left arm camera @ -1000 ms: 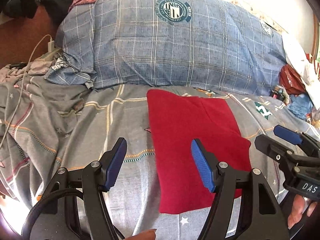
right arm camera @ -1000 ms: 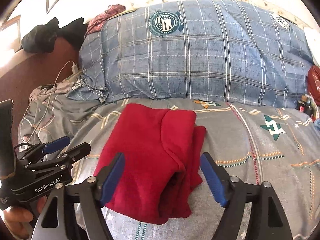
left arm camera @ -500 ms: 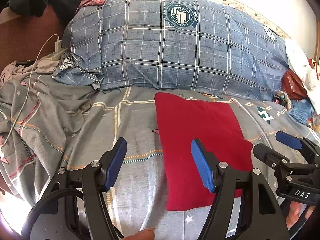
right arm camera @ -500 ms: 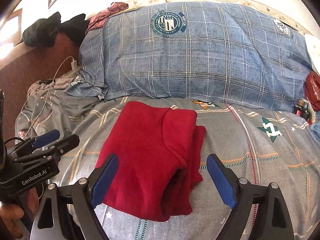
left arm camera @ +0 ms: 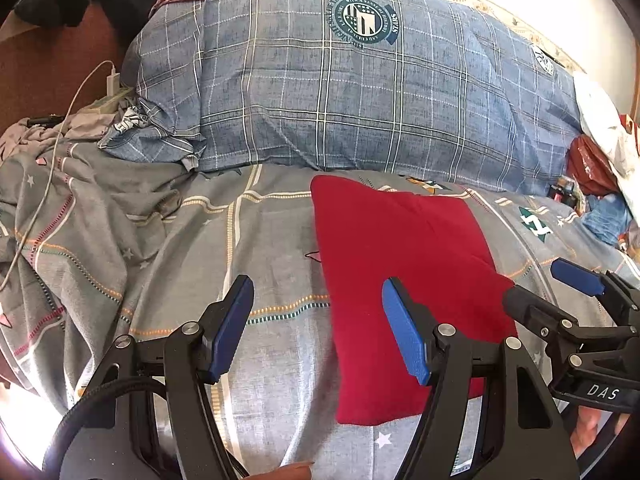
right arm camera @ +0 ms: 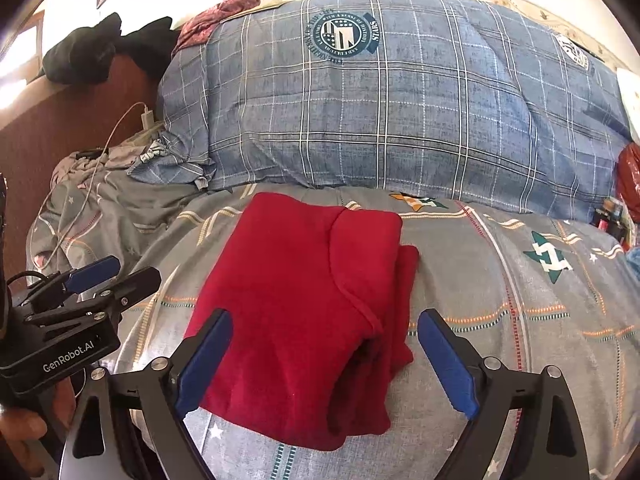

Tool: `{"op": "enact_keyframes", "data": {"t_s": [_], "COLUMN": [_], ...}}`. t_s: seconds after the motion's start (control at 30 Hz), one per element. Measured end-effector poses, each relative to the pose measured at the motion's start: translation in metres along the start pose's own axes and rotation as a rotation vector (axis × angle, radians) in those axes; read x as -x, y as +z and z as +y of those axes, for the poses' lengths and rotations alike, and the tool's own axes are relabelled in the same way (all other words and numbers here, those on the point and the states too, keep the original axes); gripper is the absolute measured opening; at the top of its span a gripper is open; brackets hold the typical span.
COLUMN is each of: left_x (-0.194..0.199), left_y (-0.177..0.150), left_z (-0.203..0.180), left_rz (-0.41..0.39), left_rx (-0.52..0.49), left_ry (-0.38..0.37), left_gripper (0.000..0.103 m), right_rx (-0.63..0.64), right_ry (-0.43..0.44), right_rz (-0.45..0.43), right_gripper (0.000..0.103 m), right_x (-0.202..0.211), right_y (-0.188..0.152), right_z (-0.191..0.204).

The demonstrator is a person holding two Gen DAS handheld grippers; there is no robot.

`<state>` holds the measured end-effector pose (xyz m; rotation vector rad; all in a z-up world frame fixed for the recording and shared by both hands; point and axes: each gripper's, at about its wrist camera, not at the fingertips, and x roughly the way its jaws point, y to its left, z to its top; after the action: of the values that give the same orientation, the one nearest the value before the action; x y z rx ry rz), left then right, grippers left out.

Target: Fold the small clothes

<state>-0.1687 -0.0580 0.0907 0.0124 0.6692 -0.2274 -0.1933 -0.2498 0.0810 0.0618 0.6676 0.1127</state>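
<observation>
One red garment [right arm camera: 304, 304] lies folded on the bed [right arm camera: 500, 352]; both hand-held grippers, left [left arm camera: 316, 332] and right [right arm camera: 324, 364], gape empty, the right's jaws having just widened.

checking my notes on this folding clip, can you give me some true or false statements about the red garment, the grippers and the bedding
1. The folded red fleece garment lies on the grey patterned bedsheet. True.
2. The right gripper clamps the garment. False: its jaws stand open, just widened, pads clear of the cloth.
3. The left gripper is open and holds nothing. True.
4. The blue plaid quilt covers the garment. False: it lies behind it.
</observation>
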Motion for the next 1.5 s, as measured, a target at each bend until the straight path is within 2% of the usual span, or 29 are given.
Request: {"op": "enact_keyframes", "data": {"t_s": [0.93,1.23,1.5], "left_x": [-0.01,-0.01,-0.009], "left_y": [-0.004,-0.002,-0.002], "left_z": [-0.002,0.006,-0.006], "left_rz": [0.021,0.019,0.018], "left_rx": [-0.018,0.003,-0.038], "left_ry": [0.012,0.027,0.015], "left_gripper": [0.068,0.068,0.068], "right_rx": [-0.022,-0.033,-0.049], "right_ry": [-0.005,-0.028,-0.031], "right_rz": [0.042,0.027,0.047], "right_gripper": [0.093,0.093,0.093], "right_x": [-0.021,-0.016,-0.018], "right_y": [-0.003,-0.001,-0.003], "right_z": [0.0,-0.01,-0.014]}}
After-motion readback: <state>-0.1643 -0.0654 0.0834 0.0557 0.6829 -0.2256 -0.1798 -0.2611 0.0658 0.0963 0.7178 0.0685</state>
